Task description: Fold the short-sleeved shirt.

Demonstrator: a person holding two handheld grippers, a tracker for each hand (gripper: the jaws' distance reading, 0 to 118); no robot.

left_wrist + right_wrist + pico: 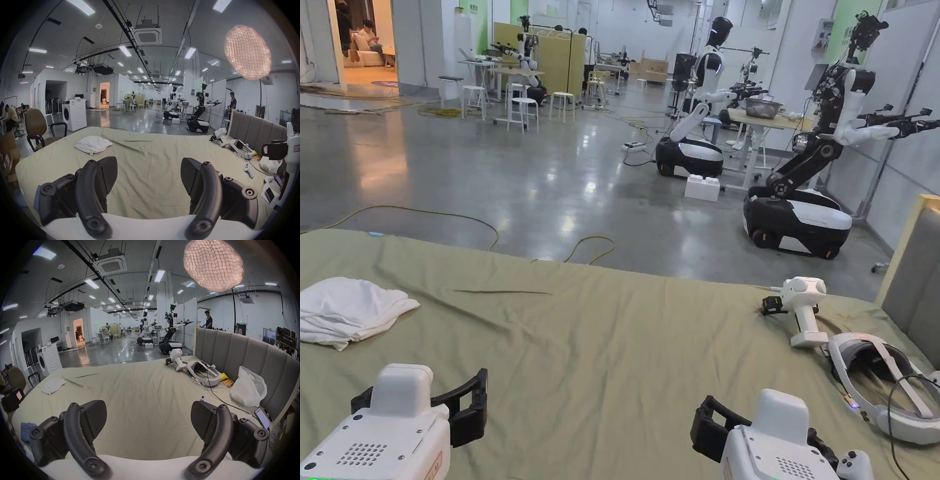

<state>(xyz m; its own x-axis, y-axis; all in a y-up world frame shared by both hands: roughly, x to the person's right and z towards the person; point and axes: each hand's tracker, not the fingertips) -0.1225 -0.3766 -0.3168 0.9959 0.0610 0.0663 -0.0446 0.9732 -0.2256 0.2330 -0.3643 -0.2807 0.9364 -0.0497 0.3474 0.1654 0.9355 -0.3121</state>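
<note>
Left gripper (148,175) and right gripper (148,420) are hovering spread and empty over the near bed (612,350). White shirt (350,309) is lying bunched far left, possibly already folded. Risk: grabbing several layers, dragging the bedsheet.

VR headset (890,384), phone (262,417) on bedsheet (600,350)

The hall is evenly lit by ceiling strip lights (124,50), and glare is thrown onto the polished floor (575,187). Both gripper views are bent by a fisheye lens (dark at the corners). A lantern lamp (212,264) is slightly overexposed.
</note>
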